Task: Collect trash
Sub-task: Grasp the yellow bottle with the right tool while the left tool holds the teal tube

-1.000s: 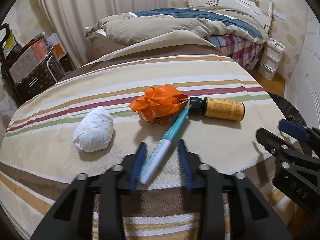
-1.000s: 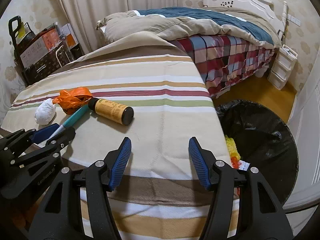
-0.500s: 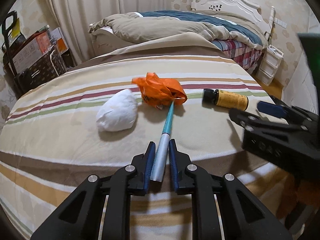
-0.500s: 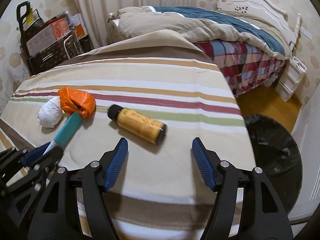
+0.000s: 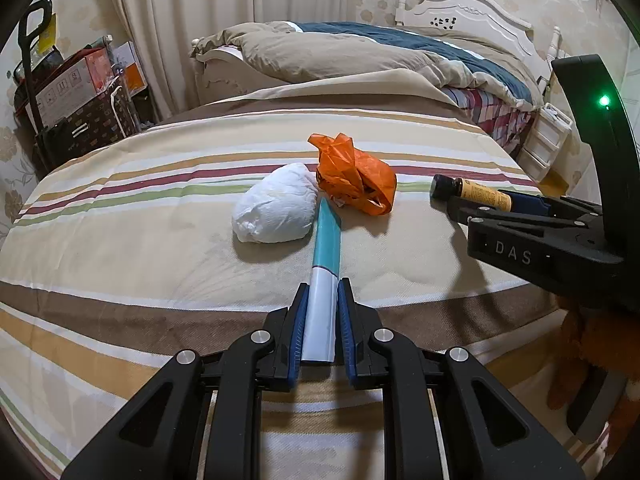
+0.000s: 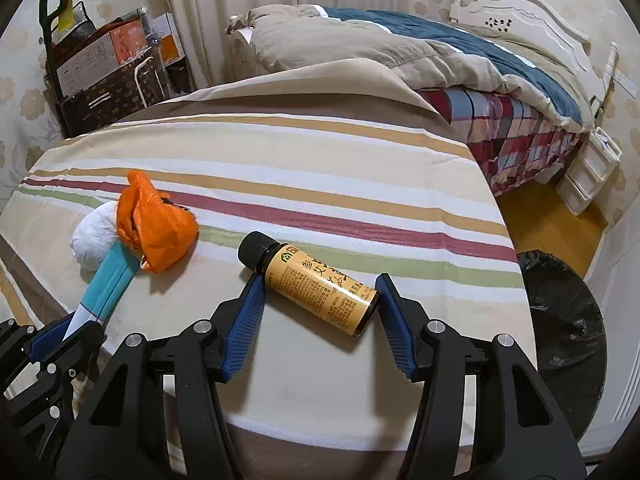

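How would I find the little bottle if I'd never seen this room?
Look at the striped cloth in front of the bed. Near its right side, close to the black bin, the bottle lies on its side between the right gripper and its open fingers. It alone is hard and yellow-orange with a black cap.

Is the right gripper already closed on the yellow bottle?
No, the right gripper is open: its blue pads sit either side of the yellow bottle, which lies on the striped cloth.
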`<state>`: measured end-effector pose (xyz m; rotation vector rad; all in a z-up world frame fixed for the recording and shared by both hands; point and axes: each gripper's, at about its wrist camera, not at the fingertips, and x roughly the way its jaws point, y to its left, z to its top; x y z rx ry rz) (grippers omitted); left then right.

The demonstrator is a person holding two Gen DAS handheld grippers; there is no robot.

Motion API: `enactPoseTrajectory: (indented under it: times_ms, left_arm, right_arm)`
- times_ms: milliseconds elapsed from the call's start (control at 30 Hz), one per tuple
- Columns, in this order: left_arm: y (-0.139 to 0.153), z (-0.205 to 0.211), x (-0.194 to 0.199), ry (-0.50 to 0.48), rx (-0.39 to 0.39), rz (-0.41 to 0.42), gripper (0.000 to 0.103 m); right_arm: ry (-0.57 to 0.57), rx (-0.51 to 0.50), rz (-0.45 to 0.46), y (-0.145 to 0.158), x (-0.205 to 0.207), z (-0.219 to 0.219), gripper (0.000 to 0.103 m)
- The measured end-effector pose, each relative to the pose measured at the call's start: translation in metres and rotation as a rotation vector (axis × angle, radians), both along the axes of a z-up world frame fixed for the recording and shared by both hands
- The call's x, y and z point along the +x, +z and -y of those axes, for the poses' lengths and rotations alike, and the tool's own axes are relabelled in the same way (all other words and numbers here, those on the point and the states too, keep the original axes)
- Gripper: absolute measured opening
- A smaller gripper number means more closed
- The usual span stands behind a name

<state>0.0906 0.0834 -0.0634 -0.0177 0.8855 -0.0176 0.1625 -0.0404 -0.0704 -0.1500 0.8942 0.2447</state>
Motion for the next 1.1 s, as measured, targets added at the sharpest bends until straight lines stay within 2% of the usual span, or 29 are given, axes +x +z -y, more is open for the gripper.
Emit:
enactPoseTrajectory:
  times_ms: [367, 1100]
  left_arm:
    - [0.001, -0.001, -0.007, 0.009, 0.002, 0.014, 0.018]
    - [0.006, 0.006, -0.024, -0.001, -0.001, 0.041, 0.017]
  right_arm:
    - [-0.002, 0.017, 0.002, 0.0, -0.022, 0.003, 0.055]
    - [-0.077, 0.055, 0.035, 0.006, -0.074, 0.039, 0.055]
